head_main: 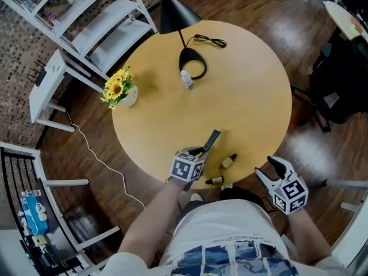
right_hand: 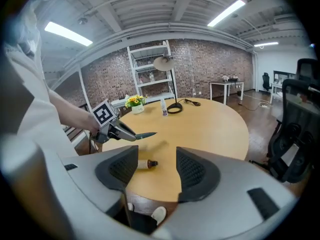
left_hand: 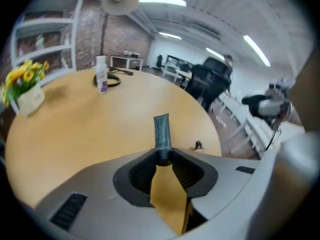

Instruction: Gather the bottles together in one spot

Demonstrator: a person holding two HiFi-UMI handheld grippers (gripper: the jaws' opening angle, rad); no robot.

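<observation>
My left gripper point(head_main: 201, 152) is shut on the capped end of a dark grey squeeze tube point(head_main: 211, 139), which it holds just above the round yellow table point(head_main: 253, 96); the tube point(left_hand: 162, 131) sticks out ahead of the jaws. Two small bottles lie near the table's front edge, a tan one point(head_main: 229, 161) and a brown one point(head_main: 215, 180). A white bottle with a purple label point(head_main: 187, 79) stands far back beside the lamp base. My right gripper point(head_main: 267, 168) hangs open and empty off the table's front right edge; one small bottle point(right_hand: 144, 163) lies ahead of its jaws.
A black lamp base point(head_main: 193, 62) and its cable point(head_main: 210, 40) sit at the back of the table. A white pot of sunflowers point(head_main: 119, 89) stands at the left edge. White shelves point(head_main: 86, 22) stand beyond the table, and a black office chair point(head_main: 339, 79) is at right.
</observation>
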